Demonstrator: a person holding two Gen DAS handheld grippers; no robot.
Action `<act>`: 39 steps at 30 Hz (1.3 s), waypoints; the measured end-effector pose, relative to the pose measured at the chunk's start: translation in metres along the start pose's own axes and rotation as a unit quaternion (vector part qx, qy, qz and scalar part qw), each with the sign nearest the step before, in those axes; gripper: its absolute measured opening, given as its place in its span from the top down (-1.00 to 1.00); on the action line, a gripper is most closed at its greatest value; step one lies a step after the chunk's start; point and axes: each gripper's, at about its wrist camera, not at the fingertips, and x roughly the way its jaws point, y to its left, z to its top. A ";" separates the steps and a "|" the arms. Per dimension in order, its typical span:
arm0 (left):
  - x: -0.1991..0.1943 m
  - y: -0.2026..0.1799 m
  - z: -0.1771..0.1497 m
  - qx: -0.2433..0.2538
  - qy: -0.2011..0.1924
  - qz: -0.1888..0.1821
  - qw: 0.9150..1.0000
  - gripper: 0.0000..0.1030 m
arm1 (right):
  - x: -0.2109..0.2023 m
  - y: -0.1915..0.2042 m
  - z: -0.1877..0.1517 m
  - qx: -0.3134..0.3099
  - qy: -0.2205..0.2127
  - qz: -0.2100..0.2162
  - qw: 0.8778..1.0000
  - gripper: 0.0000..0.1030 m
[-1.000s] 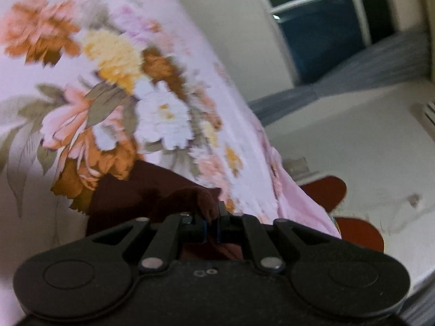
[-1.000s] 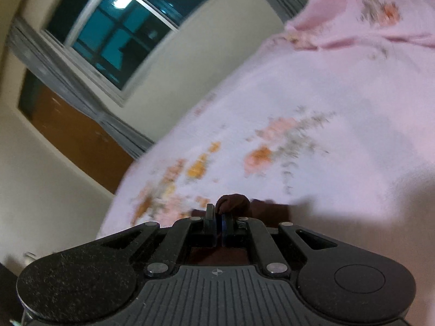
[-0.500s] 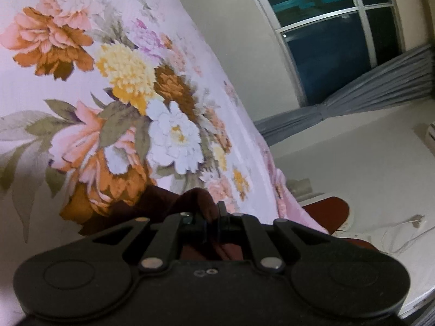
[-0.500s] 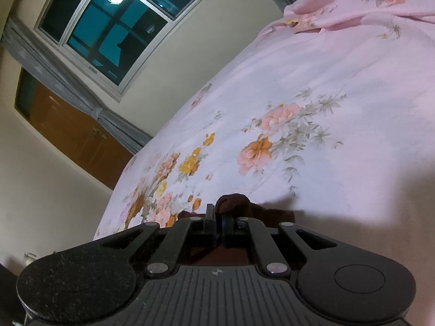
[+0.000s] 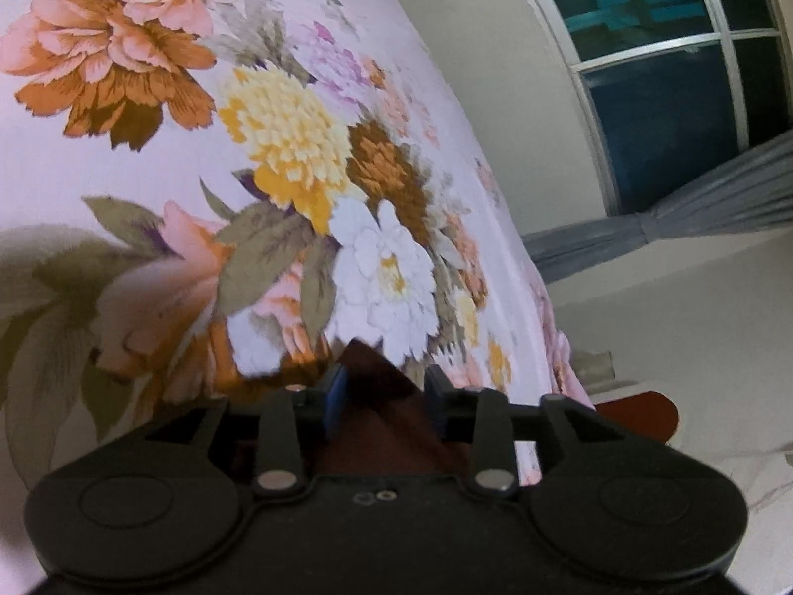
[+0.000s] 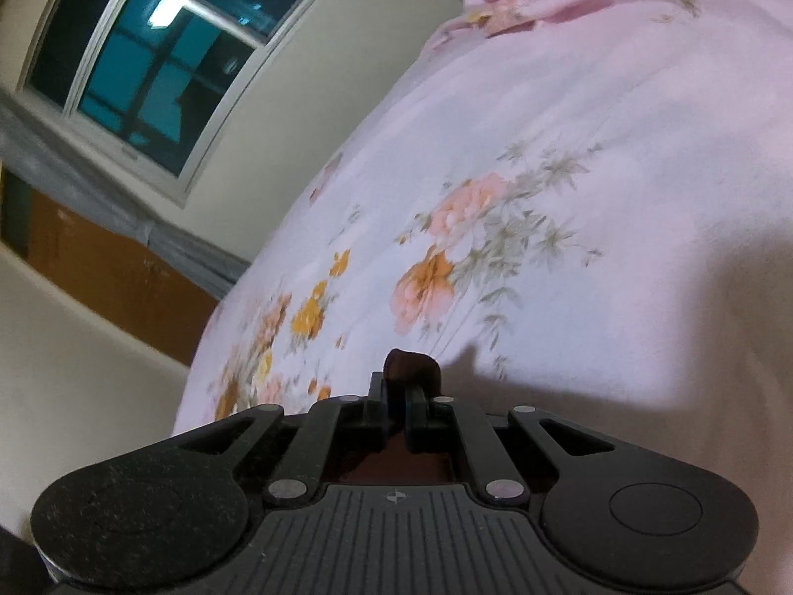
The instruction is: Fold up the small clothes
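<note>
Between opening left tongs: maroon garment | right tongs: clamping it

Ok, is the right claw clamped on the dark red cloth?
Yes, the right claw is shut, with a bunch of dark red cloth pinched between its pads.

Most of the dark maroon cloth garment lies hidden beneath the black plastic left gripper, whose jaws are opening with a peak of the fabric between them; whether the pads touch it cannot be told; in the right wrist view only a small bunched tip of the garment shows above the black right gripper; the pink floral bedsheet runs off the frame edges, its nearest blooms blurred; a reddish-brown rounded object at the bed's edge is partly hidden and unidentifiable.
</note>
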 end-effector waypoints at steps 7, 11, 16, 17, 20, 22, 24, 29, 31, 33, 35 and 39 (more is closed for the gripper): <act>-0.022 0.000 -0.003 0.028 0.001 -0.004 1.000 0.30 | -0.023 -0.006 0.008 0.011 -0.033 0.000 0.999 -0.20; -0.063 -0.003 -0.030 0.104 0.007 -0.004 0.995 0.30 | -0.054 0.016 -0.013 -0.070 -0.016 0.017 0.997 -0.19; -0.120 0.016 -0.088 0.170 0.023 0.018 0.985 0.30 | -0.115 0.025 -0.079 -0.161 -0.002 -0.019 0.987 -0.16; -0.129 0.020 -0.099 0.180 0.035 0.012 0.983 0.30 | -0.127 0.022 -0.091 -0.164 0.000 -0.012 0.986 0.10; -0.148 0.033 -0.118 0.193 0.049 -0.012 0.980 0.34 | -0.148 0.009 -0.115 -0.134 0.020 -0.004 0.991 0.26; -0.154 0.038 -0.120 0.187 0.049 -0.018 0.981 0.41 | -0.152 0.006 -0.123 -0.132 0.024 -0.016 0.991 0.26; -0.156 0.041 -0.120 0.177 0.047 -0.030 0.983 0.41 | -0.152 0.001 -0.126 -0.115 0.039 -0.008 0.993 0.25; -0.153 0.040 -0.118 0.175 0.043 -0.048 0.982 0.41 | -0.150 0.000 -0.127 -0.104 0.034 0.025 0.994 0.25; -0.151 0.039 -0.120 0.180 0.055 -0.048 0.981 0.42 | -0.149 0.000 -0.130 -0.117 0.038 0.031 0.992 0.26; -0.144 0.038 -0.122 0.187 0.072 -0.059 0.978 0.41 | -0.147 -0.001 -0.132 -0.122 0.043 0.043 0.991 0.26; -0.133 0.034 -0.124 0.209 0.080 -0.038 0.974 0.41 | -0.143 -0.001 -0.132 -0.129 0.047 0.050 0.989 0.28; -0.116 0.039 -0.127 0.205 0.103 -0.047 0.972 0.94 | -0.135 -0.002 -0.133 -0.143 0.058 0.052 0.987 0.93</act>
